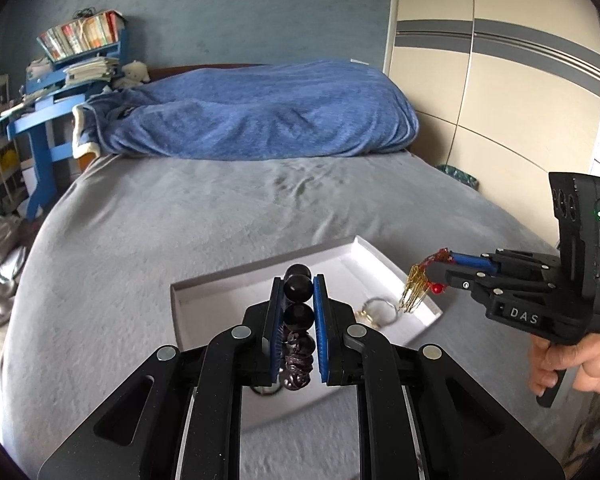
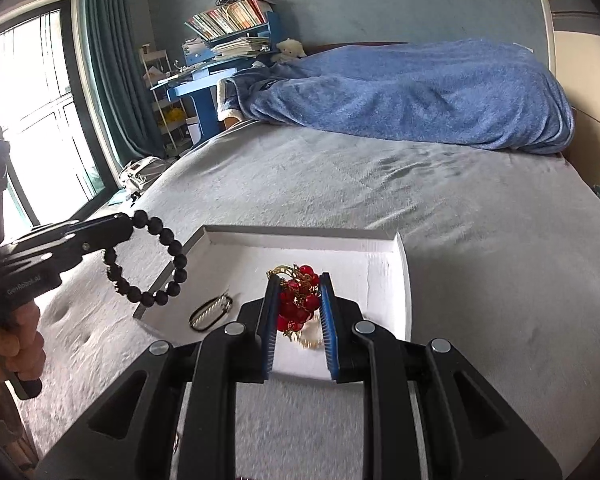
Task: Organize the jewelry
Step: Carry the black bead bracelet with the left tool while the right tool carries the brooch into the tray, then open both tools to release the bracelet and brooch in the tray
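The left gripper (image 1: 298, 292) has its blue pads (image 1: 320, 312) pinched on a black bead bracelet (image 2: 148, 260). In the right wrist view the loop hangs off the fingertips, just outside the left wall of the white tray (image 2: 384, 246), at about 9 o'clock from it. The right gripper (image 2: 300, 300) is pressed together on a red bead and gold chain piece (image 2: 298, 300). That bunch hangs over the tray's near right part, with gold links dangling below the pads.

The move ahead seems to turn on the tray. From the right gripper it lies straight down and toward 12 o'clock, so this hand looks nearer to letting go. The left gripper needs to travel toward 3 o'clock to clear the wall. The tray's long axis runs 9 to 3 across the grey bed (image 2: 440, 200).

1 silver ring-shaped piece (image 2: 212, 312) lies in the tray at about 9 o'clock from the red bunch. Whether it is a bangle or a keyring I cannot tell. The tray's near edge is hidden behind the gripper bodies, and the dangling gold links are blurred.
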The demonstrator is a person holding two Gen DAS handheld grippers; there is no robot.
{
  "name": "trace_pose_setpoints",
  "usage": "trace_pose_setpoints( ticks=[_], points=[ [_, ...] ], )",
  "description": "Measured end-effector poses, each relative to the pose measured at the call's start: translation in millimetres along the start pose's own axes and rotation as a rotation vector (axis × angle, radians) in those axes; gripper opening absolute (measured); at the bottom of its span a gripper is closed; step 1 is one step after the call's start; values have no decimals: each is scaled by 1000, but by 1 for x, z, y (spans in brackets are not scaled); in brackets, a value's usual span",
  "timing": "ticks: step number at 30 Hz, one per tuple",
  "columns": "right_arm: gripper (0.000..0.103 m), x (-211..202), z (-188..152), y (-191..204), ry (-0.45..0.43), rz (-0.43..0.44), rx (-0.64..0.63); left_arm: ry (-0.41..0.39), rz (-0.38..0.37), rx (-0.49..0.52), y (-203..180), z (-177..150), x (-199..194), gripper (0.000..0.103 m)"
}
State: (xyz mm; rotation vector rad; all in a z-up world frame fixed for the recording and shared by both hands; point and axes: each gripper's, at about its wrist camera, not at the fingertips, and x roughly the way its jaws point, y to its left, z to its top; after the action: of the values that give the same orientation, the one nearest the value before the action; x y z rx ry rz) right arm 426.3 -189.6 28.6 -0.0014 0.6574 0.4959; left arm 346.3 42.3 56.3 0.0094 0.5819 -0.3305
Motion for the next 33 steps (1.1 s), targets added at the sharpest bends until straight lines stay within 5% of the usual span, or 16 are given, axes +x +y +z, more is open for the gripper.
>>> trace_pose_setpoints(
  ticks=[12, 29, 31, 33],
  points=[
    [19, 70, 9, -10, 55, -14, 14, 30, 23, -35, 26, 10, 58, 15],
    [20, 139, -24, -5, 216, -26, 7, 231, 129, -136, 70, -36, 112, 15],
    [21, 139, -25, -5, 218, -30, 6, 239, 137, -136, 70, -37, 113, 18],
    [38, 137, -25, -4, 216, -36, 1, 242, 155, -136, 70, -38, 112, 27]
  ],
)
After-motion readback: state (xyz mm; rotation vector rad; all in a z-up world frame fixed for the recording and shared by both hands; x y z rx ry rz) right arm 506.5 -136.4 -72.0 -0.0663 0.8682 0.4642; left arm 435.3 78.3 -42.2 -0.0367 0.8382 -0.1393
